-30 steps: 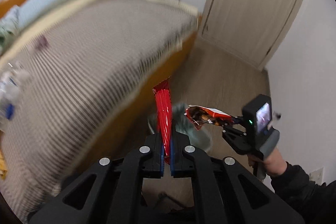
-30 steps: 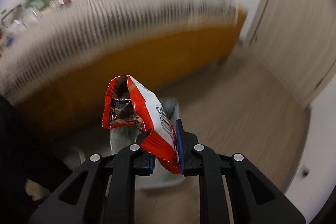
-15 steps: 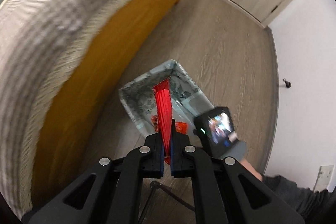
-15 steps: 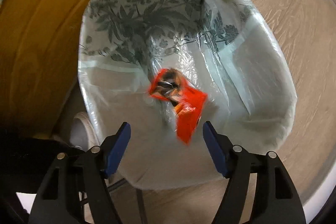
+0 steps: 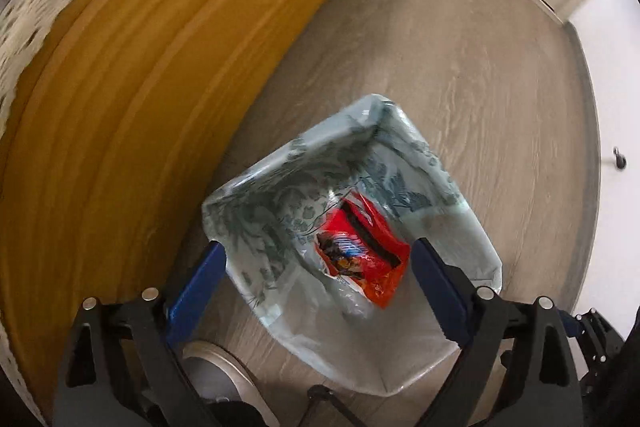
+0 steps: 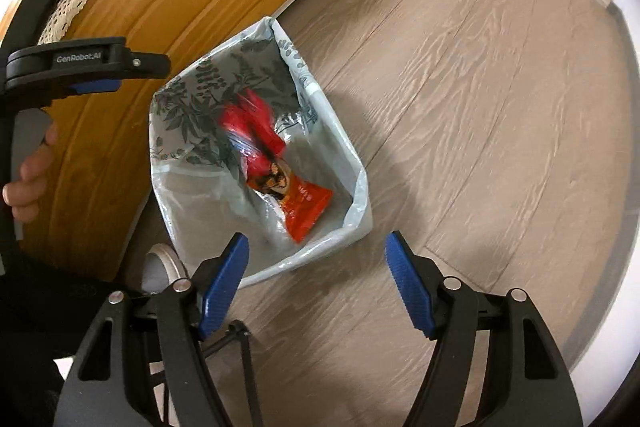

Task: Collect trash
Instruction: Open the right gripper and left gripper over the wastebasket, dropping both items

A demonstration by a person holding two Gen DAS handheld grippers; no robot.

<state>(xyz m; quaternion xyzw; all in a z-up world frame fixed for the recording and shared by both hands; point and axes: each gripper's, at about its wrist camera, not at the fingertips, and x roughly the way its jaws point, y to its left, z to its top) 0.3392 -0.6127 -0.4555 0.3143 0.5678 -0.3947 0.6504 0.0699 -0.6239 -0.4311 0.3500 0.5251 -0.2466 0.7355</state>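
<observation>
Red wrappers (image 5: pixel 362 251) lie inside the lined bin (image 5: pixel 460 187) beside the bed (image 5: pixel 120 107).
Left gripper (image 5: pixel 318 275), fingers just opened, and right gripper (image 6: pixel 316 283) both spread, empty; moving off carelessly could snag the loose liner, tipping the bin.

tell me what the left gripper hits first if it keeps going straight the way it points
Most likely the red snack wrapper inside the lined trash bin. The left gripper points down into the bin's mouth, its jaws have just been opening and stand wide with nothing gripped. Depth is unclear; the wrapper may still be falling.
</observation>
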